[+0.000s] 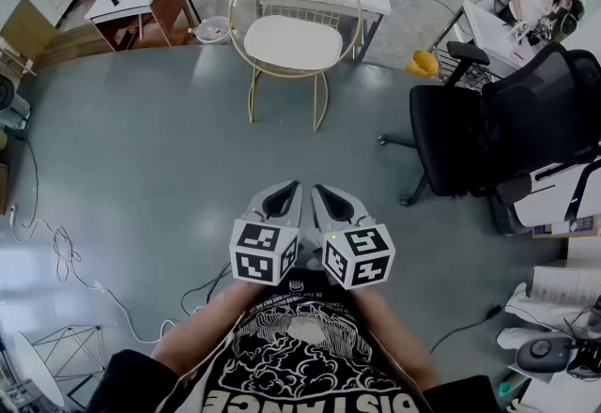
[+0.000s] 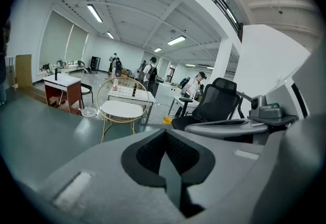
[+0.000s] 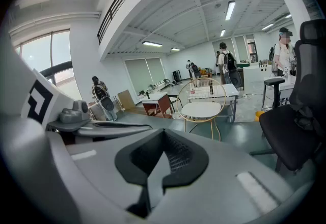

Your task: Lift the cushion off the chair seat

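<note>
Standing well back from the work, the person holds both tools close in front of the body, low in the centre of the head view. The left gripper (image 1: pixel 292 185) and the right gripper (image 1: pixel 318 189) sit side by side, nearly touching and angled slightly downward. Each gripper's own view shows its jaws pressed together with nothing between them.

The white cushion (image 1: pixel 293 40) lies flat on the seat of the gold wire chair (image 1: pixel 252 97), in the upper centre of the head view. It is almost straight up the frame from the two jaw tips, with bare grey floor (image 1: pixel 141 148) between. Its longer side runs left to right across that frame, so it presents a broad edge to the person.

In the left gripper view the cushion appears left of the jaw line, and in the right gripper view it appears right of it. The chair therefore sits between the two lines of aim, and neither hand looks clearly nearer.

The lift has not begun. The next move would likely be to close the distance, then open the jaws at the cushion's near edge.
</note>
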`<state>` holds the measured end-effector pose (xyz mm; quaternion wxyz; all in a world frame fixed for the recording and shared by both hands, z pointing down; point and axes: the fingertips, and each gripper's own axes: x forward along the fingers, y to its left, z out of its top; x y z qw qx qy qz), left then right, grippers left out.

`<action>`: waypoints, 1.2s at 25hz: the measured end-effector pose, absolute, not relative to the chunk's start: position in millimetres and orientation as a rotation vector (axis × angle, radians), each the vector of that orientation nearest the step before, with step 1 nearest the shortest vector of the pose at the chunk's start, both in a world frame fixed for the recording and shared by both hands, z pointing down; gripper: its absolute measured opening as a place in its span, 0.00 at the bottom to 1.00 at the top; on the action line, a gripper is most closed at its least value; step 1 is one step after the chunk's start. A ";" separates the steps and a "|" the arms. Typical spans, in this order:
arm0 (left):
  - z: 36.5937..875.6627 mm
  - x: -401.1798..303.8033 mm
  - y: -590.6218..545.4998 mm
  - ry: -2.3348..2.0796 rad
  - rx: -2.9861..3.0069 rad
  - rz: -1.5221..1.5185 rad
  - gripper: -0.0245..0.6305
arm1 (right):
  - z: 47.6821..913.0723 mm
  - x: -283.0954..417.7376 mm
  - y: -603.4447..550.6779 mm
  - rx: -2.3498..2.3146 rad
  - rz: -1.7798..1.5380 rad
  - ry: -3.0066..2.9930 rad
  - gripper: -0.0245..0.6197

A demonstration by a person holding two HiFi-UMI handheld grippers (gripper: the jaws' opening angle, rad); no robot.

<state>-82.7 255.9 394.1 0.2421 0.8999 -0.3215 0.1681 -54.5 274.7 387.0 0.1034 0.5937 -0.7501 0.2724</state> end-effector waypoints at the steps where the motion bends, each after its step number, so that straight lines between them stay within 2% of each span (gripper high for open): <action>1: 393.9 -85.2 254.9 -0.879 2.460 0.456 0.03 | 386.9 -56.9 273.9 1.752 0.800 -2.212 0.03; 17: 401.8 -105.5 248.5 -0.934 2.391 0.403 0.03 | 394.7 -75.6 265.9 1.670 0.808 -2.216 0.03; 30: 413.8 -106.4 199.3 -1.011 2.352 0.452 0.03 | 407.1 -75.3 212.2 1.591 0.851 -2.280 0.03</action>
